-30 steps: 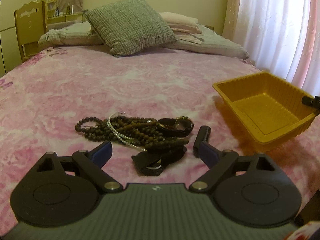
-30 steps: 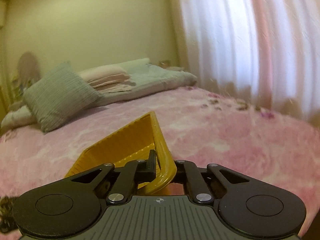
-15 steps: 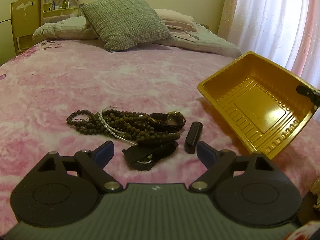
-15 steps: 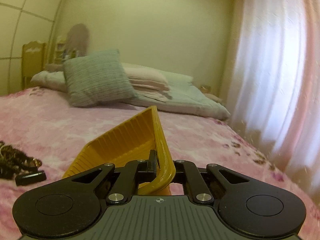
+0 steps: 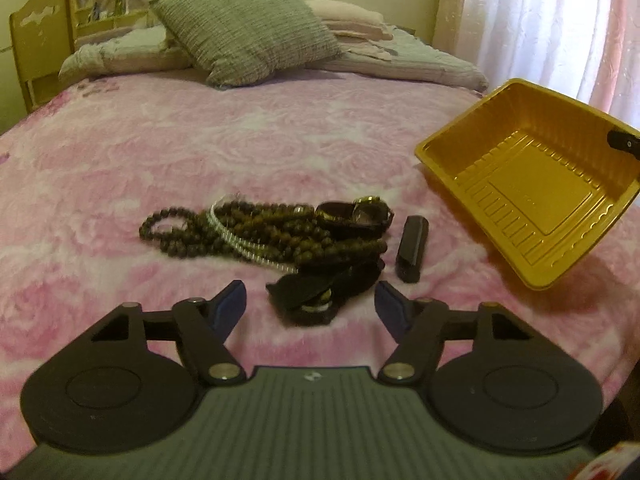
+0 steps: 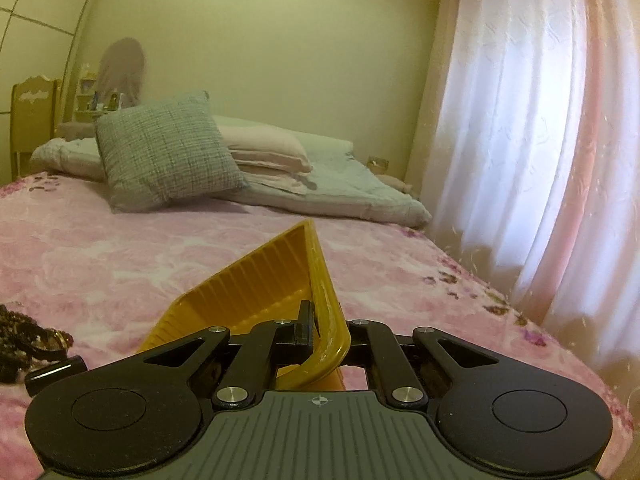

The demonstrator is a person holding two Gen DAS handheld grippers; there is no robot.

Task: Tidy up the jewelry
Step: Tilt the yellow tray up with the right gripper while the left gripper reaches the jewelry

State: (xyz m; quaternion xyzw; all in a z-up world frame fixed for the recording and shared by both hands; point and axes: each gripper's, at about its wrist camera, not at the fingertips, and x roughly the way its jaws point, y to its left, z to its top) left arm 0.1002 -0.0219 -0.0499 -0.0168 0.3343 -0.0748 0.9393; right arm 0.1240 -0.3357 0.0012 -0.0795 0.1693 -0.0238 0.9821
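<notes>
You see the jewelry heap (image 6: 24,340) cut off at the right wrist view's left edge; its strands blur together, uncountable.

The left wrist view looks down at a slant, close over the bed (image 5: 280,128), with the yellow tray (image 5: 532,188) at right of frame. The right wrist view faces nearly level from the tray's (image 6: 256,280) rim toward the curtain (image 6: 520,140). Both share tray, bed and grey pillow (image 5: 248,24).

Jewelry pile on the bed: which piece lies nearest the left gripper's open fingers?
The black strap piece, lying between the closing left gripper pads; the brown bead necklace, wristwatch and small black bar lie farther off.
</notes>
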